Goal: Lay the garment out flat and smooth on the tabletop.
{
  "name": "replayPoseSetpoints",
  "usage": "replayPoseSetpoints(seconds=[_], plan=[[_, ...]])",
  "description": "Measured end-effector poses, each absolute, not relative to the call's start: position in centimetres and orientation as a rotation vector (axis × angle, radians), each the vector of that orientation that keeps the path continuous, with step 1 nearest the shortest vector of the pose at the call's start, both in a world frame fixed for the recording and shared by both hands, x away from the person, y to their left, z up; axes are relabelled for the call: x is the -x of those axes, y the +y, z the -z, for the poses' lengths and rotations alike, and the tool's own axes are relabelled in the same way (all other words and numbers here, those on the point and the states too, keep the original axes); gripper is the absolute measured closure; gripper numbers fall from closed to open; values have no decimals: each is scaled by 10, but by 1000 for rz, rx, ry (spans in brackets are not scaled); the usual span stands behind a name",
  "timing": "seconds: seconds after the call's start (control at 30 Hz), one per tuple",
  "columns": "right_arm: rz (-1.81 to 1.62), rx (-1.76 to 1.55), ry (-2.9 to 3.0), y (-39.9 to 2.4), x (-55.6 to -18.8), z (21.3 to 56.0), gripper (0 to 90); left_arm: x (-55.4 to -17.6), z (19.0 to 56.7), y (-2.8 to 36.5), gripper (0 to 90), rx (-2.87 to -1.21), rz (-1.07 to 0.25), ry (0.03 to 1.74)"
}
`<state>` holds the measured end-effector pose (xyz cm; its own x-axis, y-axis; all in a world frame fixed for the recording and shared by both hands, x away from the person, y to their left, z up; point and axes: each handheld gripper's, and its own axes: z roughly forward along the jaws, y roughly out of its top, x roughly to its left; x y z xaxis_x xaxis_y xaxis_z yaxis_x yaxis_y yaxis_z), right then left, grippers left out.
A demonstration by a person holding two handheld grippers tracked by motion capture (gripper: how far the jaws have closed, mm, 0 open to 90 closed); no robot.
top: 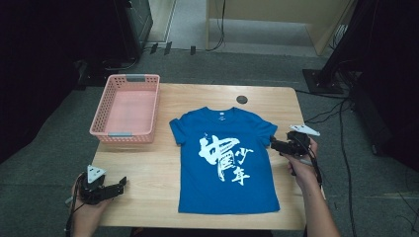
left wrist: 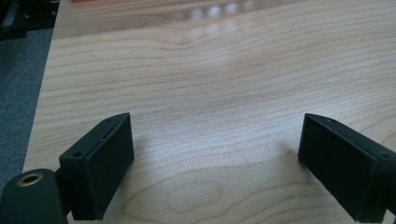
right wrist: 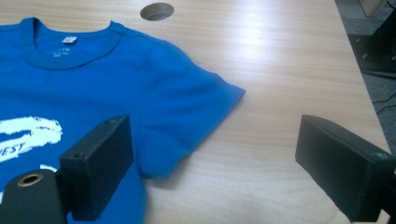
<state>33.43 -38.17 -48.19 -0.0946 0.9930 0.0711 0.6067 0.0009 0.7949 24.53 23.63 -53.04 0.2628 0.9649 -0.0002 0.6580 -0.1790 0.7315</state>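
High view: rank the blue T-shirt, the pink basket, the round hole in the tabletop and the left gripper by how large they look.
1. blue T-shirt, the largest spread
2. pink basket
3. left gripper, which lies nearer the camera, so its look may flatter it
4. round hole, the smallest

- A light wooden table (top: 148, 163) with a visible grain carries everything; its top is rectangular with rounded far corners.
- A blue T-shirt (top: 225, 163) lies spread flat on the table, right of centre, collar toward the far edge and hem near the near edge, white lettering on its chest.
- A pink plastic basket (top: 104, 116) with latticed walls sits at the far left corner, slightly overhanging the left edge.
- A round cable hole (top: 242, 99) is set in the tabletop near the far edge, just beyond the shirt's collar.
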Motion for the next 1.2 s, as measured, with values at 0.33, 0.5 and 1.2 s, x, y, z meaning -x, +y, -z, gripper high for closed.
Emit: replayPoseSetpoints(seconds=[0.33, 0.5, 1.2], plan=[[-941, -1662, 1731, -396, -311, 481, 115, -245, 530, 236, 107, -1921, -636, 1463], [-932, -1669, 1720, -403, -298, 483, 115, -245, 530, 236, 107, -1921, -636, 1462], [-908, -1742, 1659, -436, -247, 499, 115, -245, 530, 236, 107, -1920, -636, 1462]])
